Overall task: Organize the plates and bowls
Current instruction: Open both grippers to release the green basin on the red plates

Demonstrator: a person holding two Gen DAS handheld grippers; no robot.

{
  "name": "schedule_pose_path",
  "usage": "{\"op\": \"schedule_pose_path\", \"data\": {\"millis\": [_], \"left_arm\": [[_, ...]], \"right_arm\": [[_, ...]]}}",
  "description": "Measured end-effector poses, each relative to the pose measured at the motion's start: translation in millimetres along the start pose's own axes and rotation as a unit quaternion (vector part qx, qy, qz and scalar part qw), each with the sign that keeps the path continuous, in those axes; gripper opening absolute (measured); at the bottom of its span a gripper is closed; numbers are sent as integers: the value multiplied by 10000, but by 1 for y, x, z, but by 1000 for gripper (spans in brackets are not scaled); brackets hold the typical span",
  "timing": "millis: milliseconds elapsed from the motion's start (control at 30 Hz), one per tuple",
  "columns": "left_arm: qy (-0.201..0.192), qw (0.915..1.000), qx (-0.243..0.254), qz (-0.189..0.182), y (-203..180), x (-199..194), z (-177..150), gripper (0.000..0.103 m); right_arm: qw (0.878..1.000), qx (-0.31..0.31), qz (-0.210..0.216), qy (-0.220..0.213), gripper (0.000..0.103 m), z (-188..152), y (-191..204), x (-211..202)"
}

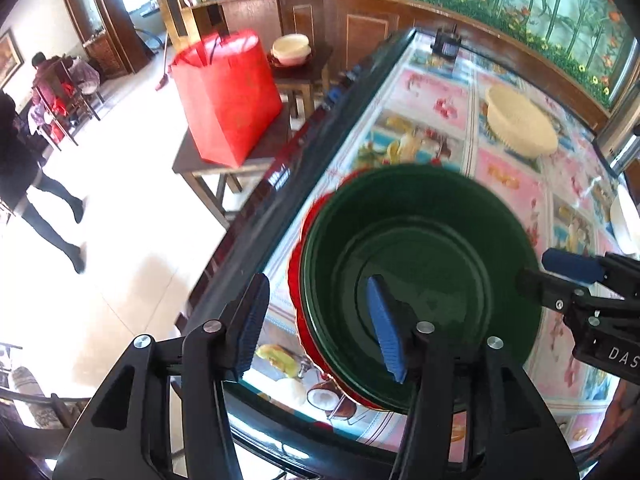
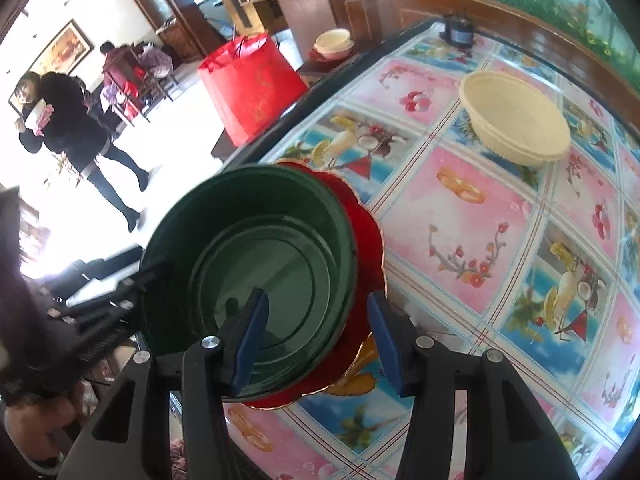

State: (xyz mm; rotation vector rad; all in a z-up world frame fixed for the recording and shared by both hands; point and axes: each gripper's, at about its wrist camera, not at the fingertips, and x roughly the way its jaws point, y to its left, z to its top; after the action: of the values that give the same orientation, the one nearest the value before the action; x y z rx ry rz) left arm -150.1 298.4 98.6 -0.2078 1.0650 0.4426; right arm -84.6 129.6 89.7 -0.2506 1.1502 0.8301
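A dark green bowl [image 1: 424, 256] sits on a red scalloped plate [image 1: 298, 280] near the table's left edge; both also show in the right wrist view, the bowl [image 2: 256, 248] and the plate [image 2: 364, 232]. My left gripper [image 1: 320, 320] is open, its jaws astride the bowl's left rim. My right gripper [image 2: 316, 340] is open, its jaws astride the bowl's right rim and over the plate; it also shows in the left wrist view [image 1: 560, 276]. A cream bowl [image 2: 516, 116] stands farther back on the table.
The table [image 2: 460, 208] has a floral glass-covered top with a dark edge [image 1: 280, 184]. A red bag [image 1: 228, 96] stands on a stool beside it. Another cream bowl [image 1: 291, 49] sits on a side table. A small black device [image 1: 446, 42] is at the far end. People are at left.
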Motion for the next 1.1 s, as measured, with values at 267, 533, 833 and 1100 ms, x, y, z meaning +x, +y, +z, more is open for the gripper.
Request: {"op": "schedule_pose_path", "data": {"millis": [267,533,833,1100], "left_arm": [[-403,9988,141,-256,-33,-26,23,61],[-508,9939,586,-789,-103,-30,45,61],[-505,9880,907,-1148,-161,-28,51,61],[-419,9862,1037,-1219,-181,-28,45,61]], "right_arm": [[9996,247,-30,-143,56,-4,-26,-20],[9961,793,-249,-300,61,-19,-76,-47],[9887,1323,-543,-445,65,-41,-128,-76],[9888,1323,-515,-462,65,-45,-136,-83]]}}
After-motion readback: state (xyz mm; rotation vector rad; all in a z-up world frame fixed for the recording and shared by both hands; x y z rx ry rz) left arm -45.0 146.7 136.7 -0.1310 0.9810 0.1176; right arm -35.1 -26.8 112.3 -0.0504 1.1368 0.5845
